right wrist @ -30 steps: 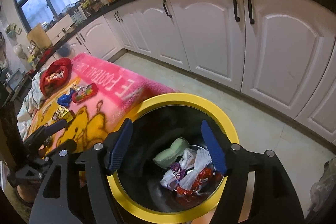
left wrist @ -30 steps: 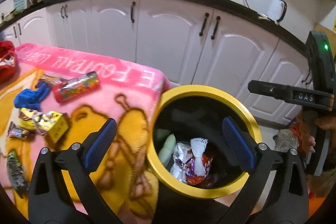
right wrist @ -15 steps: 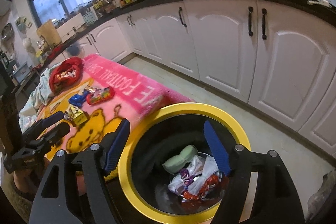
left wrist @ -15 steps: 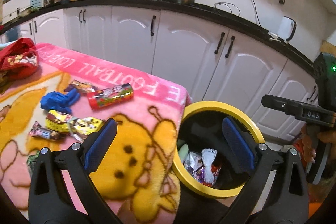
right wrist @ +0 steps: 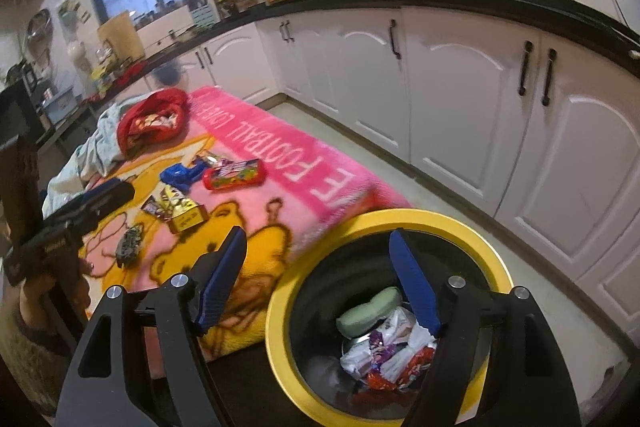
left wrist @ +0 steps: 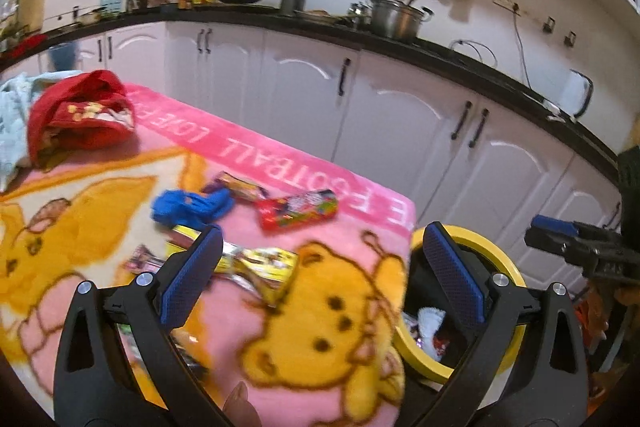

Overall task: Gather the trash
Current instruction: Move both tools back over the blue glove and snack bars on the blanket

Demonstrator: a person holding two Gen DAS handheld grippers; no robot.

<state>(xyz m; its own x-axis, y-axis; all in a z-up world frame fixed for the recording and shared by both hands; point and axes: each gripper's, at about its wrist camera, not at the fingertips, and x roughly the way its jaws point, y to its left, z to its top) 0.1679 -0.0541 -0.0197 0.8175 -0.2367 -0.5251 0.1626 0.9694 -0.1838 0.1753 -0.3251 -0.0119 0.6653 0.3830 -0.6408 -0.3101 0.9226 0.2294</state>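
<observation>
Both of my grippers stand with their jaws apart and nothing between them; the right gripper has just been opening, its ribbed blue pads bare, and the left gripper holds its textured blue pads just as wide. My right one hangs over the round bin, a black tub with a smooth yellow rim, which stands on the floor touching the near corner of the blanket. Inside it lie crumpled foil wrappers and a pale green oval sponge, below my right pad. My left gripper points over the fluffy pink blanket with its yellow bear print, at the corner nearest the bin. On that blanket, ahead of my left pads, lie a crinkled yellow wrapper, a glossy red sweet packet and a blue crumpled piece; a small dark wrapper lies toward the near edge. A red cloth is bunched at the far corner beside pale fabric. Beyond the blanket's long edge a strip of bare floor runs along smooth white cabinets with black handles
</observation>
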